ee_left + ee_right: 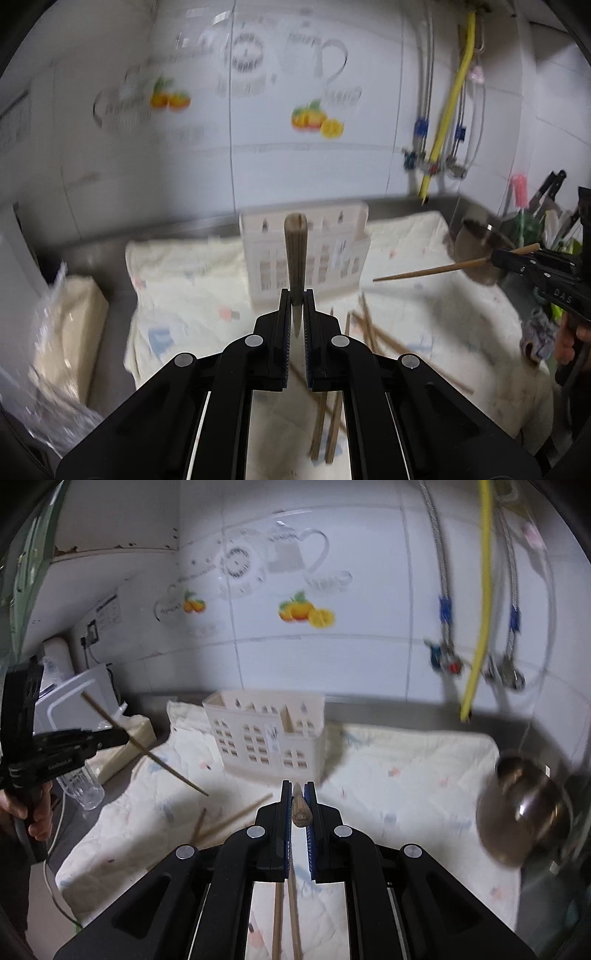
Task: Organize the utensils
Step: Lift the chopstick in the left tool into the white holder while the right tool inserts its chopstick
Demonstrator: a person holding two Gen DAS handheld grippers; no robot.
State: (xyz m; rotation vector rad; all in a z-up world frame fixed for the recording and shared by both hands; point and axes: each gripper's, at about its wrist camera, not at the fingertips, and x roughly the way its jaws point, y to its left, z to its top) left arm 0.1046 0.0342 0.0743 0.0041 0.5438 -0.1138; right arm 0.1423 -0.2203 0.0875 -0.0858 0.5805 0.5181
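Note:
My left gripper (296, 298) is shut on a wooden chopstick (295, 254) that stands up in front of the white house-shaped utensil holder (332, 258). It also shows in the right wrist view (125, 737), holding its chopstick (162, 764) slanted above the cloth. My right gripper (297, 788) is shut on another wooden chopstick (300, 808), end-on to the camera, short of the holder (266, 734). In the left wrist view the right gripper (496, 256) holds its chopstick (436, 271) level at the right. Several loose chopsticks (373, 336) lie on the cloth (192, 295).
A steel pot (524, 812) sits at the right edge of the cloth. A clear glass (83, 786) and a white appliance (74, 701) stand at the left. Hoses and valves (476, 627) hang on the tiled wall. A knife rack (546, 206) stands at the far right.

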